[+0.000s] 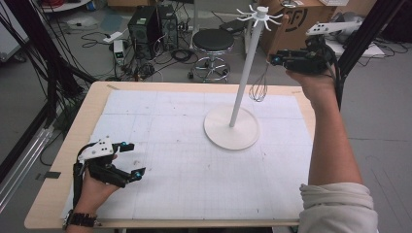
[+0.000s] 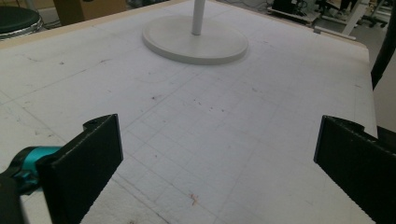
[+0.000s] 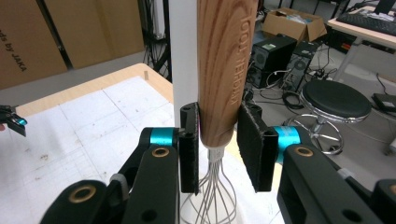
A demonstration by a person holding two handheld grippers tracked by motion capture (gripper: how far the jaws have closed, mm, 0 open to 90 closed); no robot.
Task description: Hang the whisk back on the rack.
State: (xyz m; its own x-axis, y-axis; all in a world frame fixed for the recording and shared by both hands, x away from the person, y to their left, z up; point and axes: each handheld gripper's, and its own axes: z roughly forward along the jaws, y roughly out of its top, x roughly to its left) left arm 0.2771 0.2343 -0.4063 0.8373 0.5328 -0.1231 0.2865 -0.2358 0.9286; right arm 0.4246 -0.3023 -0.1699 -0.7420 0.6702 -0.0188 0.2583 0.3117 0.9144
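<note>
A whisk with a wooden handle (image 3: 224, 60) and wire head (image 1: 259, 90) hangs head-down above the table's far right part, next to the pole of a white stand (image 1: 243, 73). My right gripper (image 1: 273, 59) is raised there, and in the right gripper view (image 3: 218, 140) its pads press both sides of the handle's lower end. The stand has a round base (image 1: 231, 128) and a ring of hooks (image 1: 261, 17) at its top. My left gripper (image 1: 134, 159) rests open on the white grid mat near the front left, with nothing between its jaws (image 2: 217, 154).
The stand's base (image 2: 196, 44) lies well ahead of the left gripper across bare mat (image 1: 194, 170). Beyond the table's far edge are a black stool (image 1: 213, 41), computer towers (image 1: 150, 26) with cables, and a cardboard box (image 1: 291, 19). Black frame beams (image 1: 34, 53) stand at the left.
</note>
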